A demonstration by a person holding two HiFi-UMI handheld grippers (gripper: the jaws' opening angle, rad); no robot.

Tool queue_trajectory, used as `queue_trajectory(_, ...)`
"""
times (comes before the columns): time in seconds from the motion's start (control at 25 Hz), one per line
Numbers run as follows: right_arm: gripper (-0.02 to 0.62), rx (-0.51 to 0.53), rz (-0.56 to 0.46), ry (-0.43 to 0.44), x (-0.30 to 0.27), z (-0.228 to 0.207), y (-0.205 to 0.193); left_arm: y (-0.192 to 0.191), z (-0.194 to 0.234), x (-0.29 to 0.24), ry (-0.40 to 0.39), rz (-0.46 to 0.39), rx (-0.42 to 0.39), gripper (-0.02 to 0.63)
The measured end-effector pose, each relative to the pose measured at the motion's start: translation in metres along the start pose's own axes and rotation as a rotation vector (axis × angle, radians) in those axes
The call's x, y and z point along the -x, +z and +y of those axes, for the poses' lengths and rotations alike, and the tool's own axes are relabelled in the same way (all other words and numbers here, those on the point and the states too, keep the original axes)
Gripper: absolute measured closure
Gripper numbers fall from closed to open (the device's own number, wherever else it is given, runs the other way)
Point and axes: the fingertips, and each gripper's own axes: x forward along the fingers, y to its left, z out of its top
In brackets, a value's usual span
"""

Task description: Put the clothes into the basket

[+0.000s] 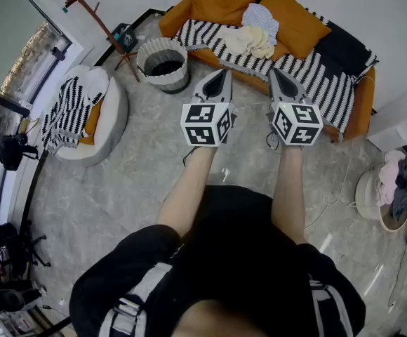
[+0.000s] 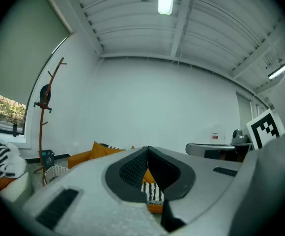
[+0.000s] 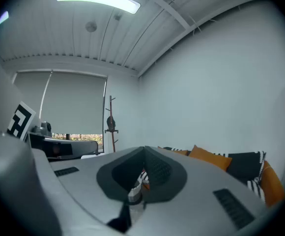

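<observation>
**A:** Where are the clothes sitting?

**B:** The clothes [image 1: 255,34] are lying in a heap on the sofa [image 1: 330,72]. A cream piece is resting in front and a pale patterned one behind it, against an orange cushion [image 1: 296,18].

**A:** And how are the jaws standing?

**B:** The left gripper [image 1: 221,74] is showing its jaws pressed together with nothing between them. The right gripper [image 1: 276,74] is doing the same, with its tips meeting and pinching nothing. In each gripper view only a sliver of the striped sofa is peeking through under the closed tips.

**A:** How are the clothes lying relative to them?

**B:** In the head view the heap is sitting ahead of both grippers, roughly between the two tips and beyond them. Neither one is touching it. The person is holding both grippers out side by side over the floor [image 1: 140,174], pointing toward the sofa.

**A:** And the basket?

**B:** The basket [image 1: 164,64] is standing on the floor off the sofa's left end, left of the left gripper and apart from it. It is also sitting well clear of the clothes, with a coat stand [image 1: 95,14] rising just behind it.
</observation>
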Motion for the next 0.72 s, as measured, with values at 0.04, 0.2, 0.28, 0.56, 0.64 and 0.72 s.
queue_trajectory(0.04, 0.584, -0.022, -0.006, -0.01, 0.0, -0.005, 0.001, 0.0, -0.002, -0.002, -0.001, 0.002, -0.001, 0.598)
queue_trajectory(0.2, 0.583, -0.062, -0.017, -0.061, 0.0, -0.027, 0.005, 0.0, -0.005, -0.008, -0.008, 0.008, -0.003, 0.598)
queue_trajectory(0.28, 0.583, -0.073, -0.023, -0.085, 0.0, -0.038, 0.008, 0.001, -0.004, -0.009, -0.007, 0.009, -0.002, 0.598)
queue_trajectory(0.56, 0.583, -0.097, -0.047, -0.096, -0.016, -0.05, 0.012, 0.004, 0.02, -0.016, 0.025, -0.004, 0.017, 0.598)
queue_trajectory(0.64, 0.583, -0.093, -0.053, -0.088, -0.026, -0.054, 0.016, 0.007, 0.025, -0.023, 0.028, -0.014, 0.02, 0.598)
queue_trajectory(0.72, 0.583, -0.084, -0.062, -0.08, -0.037, -0.058, 0.021, 0.011, 0.03, -0.033, 0.025, -0.024, 0.013, 0.598)
